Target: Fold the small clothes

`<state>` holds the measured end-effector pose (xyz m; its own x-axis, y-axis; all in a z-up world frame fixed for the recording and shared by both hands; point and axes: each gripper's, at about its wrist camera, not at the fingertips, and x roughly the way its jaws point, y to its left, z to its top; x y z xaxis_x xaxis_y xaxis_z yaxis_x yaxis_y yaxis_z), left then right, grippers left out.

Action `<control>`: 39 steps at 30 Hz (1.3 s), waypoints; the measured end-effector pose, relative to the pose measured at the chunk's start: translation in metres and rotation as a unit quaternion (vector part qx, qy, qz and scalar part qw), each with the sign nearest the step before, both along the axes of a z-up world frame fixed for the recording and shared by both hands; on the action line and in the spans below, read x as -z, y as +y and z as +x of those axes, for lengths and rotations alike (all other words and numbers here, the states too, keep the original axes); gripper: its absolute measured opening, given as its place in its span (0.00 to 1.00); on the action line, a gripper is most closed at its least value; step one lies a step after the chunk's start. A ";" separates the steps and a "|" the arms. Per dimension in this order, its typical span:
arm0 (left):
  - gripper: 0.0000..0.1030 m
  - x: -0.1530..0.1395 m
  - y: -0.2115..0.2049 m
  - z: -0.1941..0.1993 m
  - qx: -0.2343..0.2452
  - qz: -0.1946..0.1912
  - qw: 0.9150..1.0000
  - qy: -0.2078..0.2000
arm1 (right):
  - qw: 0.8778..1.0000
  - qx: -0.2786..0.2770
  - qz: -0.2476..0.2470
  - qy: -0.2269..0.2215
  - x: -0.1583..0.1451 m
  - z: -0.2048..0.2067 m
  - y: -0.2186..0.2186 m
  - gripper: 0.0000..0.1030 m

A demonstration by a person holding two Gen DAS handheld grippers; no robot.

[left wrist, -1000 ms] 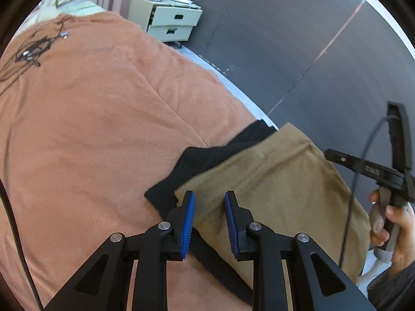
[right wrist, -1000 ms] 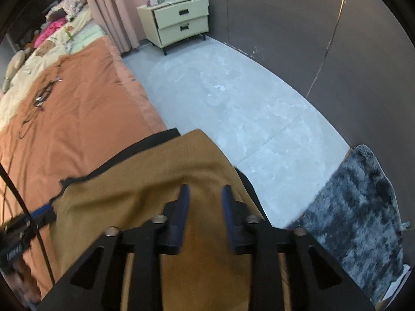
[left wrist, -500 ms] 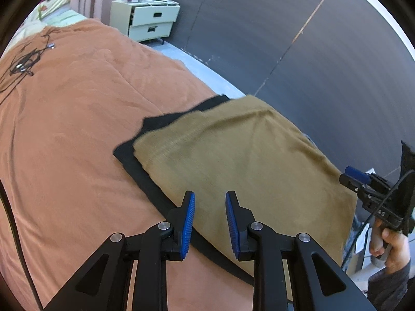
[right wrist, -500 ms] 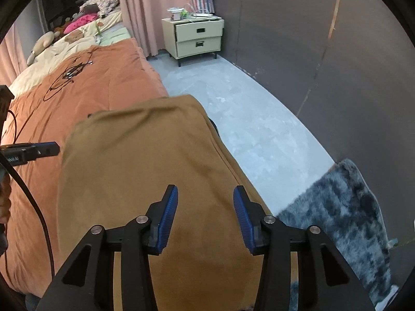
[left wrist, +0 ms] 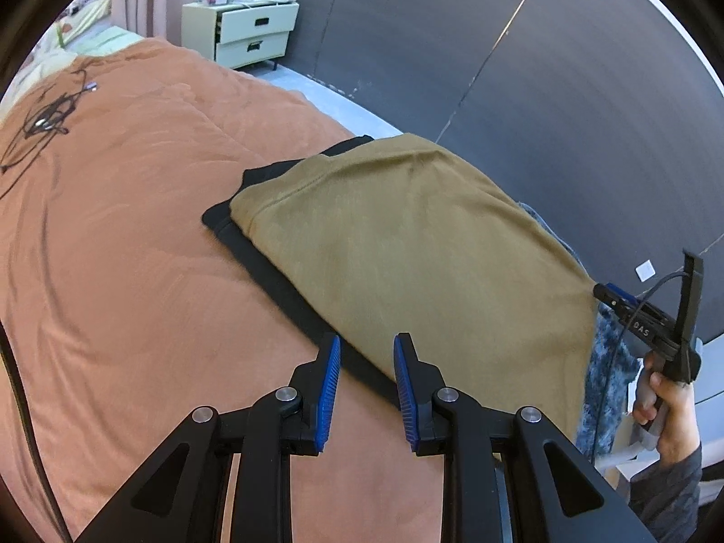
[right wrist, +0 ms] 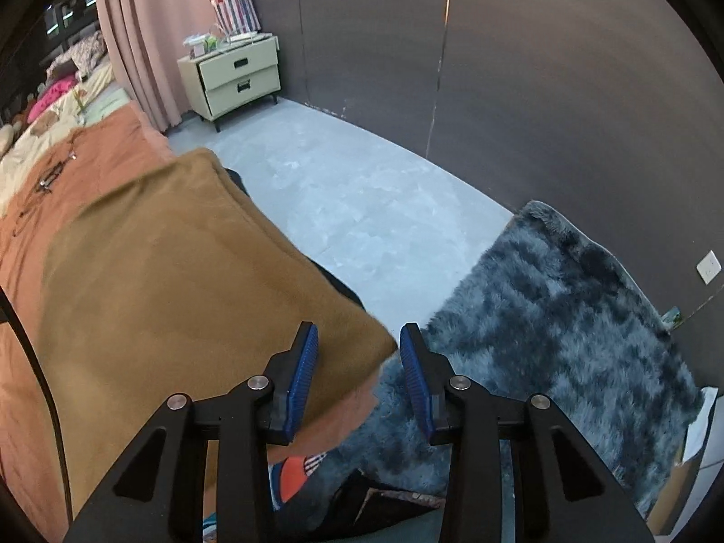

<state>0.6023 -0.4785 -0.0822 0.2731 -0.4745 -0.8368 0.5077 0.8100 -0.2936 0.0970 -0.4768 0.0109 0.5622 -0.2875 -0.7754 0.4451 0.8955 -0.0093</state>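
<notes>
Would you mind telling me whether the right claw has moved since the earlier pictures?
Yes. The right claw has pulled back off the tan garment toward its near corner, beside the grey rug; its jaws are closing, gripping nothing.

The right gripper [right wrist: 357, 362] hangs over the bed's edge, its blue-padded jaws closing with nothing pressed between them; the corner of a tan garment [right wrist: 181, 280] lies below the gap. The garment is spread on an orange blanket [right wrist: 18, 362]. To the right a shaggy blue-grey rug [right wrist: 565, 307] covers the pale floor [right wrist: 353, 208]. A cream nightstand [right wrist: 237, 77] stands beside a pink curtain [right wrist: 145, 36].
</notes>
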 end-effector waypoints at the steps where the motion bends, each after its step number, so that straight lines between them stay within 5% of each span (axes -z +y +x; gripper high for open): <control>1: 0.26 -0.005 0.003 -0.007 -0.001 0.000 1.000 -0.002 | 1.000 0.001 0.000 -0.002 -0.003 -0.003 0.003 0.34; 6: 0.30 -0.028 0.015 -0.035 0.002 -0.001 1.000 -0.015 | 1.000 0.005 0.012 -0.022 -0.028 -0.042 0.027 0.34; 10: 0.61 -0.054 0.031 -0.062 -0.007 -0.013 0.999 -0.042 | 0.999 0.009 0.012 -0.030 -0.043 -0.082 0.051 0.38; 12: 0.69 -0.066 0.039 -0.076 -0.008 -0.016 0.998 -0.056 | 0.999 0.001 0.016 -0.041 -0.048 -0.101 0.061 0.44; 15: 0.77 -0.082 0.049 -0.095 -0.008 -0.022 0.998 -0.061 | 0.998 -0.001 0.003 -0.057 -0.061 -0.126 0.075 0.67; 17: 0.91 -0.094 0.056 -0.111 -0.010 -0.023 0.997 -0.077 | 0.998 0.000 0.006 -0.069 -0.070 -0.144 0.084 0.79; 19: 1.00 -0.109 0.066 -0.131 -0.015 -0.025 0.992 -0.119 | 0.997 -0.008 0.011 -0.078 -0.076 -0.161 0.094 0.82; 23: 1.00 -0.123 0.082 -0.159 -0.019 -0.029 0.990 -0.136 | 0.996 -0.018 0.014 -0.089 -0.082 -0.195 0.114 1.00; 39: 1.00 -0.143 0.167 -0.277 -0.056 -0.050 0.982 -0.171 | 0.990 -0.066 0.016 -0.124 -0.089 -0.299 0.158 1.00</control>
<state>0.3256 -0.3111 0.0607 0.5847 -0.5010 -0.6381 0.5004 0.8418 -0.2024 -0.2022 -0.3190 0.0997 0.7673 -0.1771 -0.6164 0.3100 0.9438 0.1146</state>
